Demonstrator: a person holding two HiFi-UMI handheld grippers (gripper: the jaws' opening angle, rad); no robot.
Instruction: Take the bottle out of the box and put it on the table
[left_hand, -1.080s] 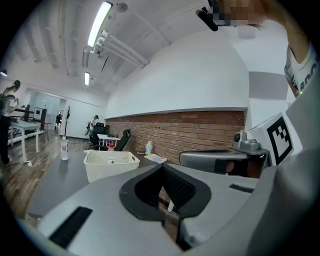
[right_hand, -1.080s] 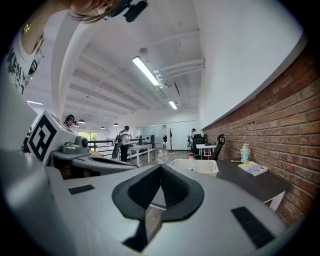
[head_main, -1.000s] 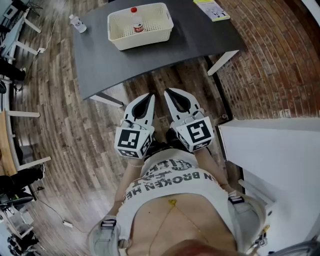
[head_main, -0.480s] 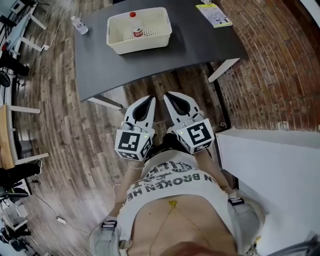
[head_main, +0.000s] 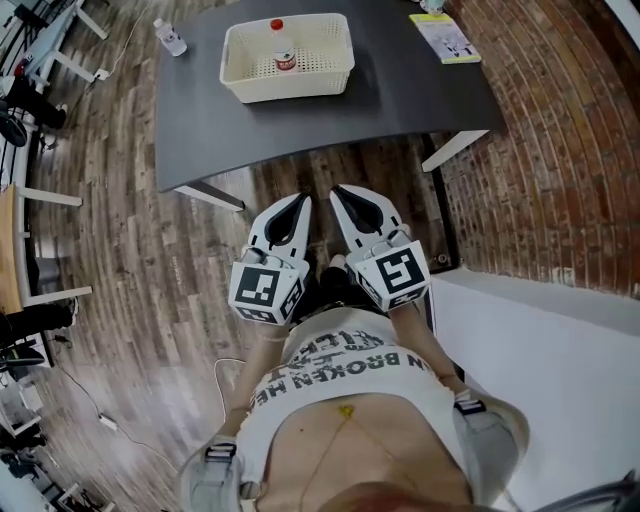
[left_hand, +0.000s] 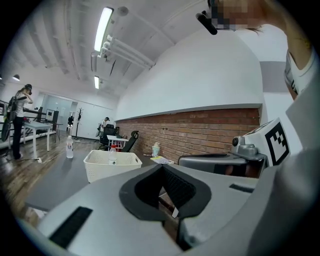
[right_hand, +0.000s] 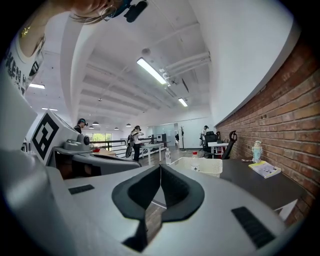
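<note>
The left claw (head_main: 299, 199) and right claw (head_main: 337, 190) are both closed and empty, well apart from the tabletop (head_main: 400, 90). The bottle (head_main: 284, 50) stands, it seems upright, inside the box (head_main: 240, 80). A claw opened too late could knock it over or drag the light box.

Head view looks steeply down from overhead, the desk (head_main: 400, 90) lying well ahead. Each gripper view peers almost level along its own jaws (low, close behind them); all three share desk and box (head_main: 290, 88).
</note>
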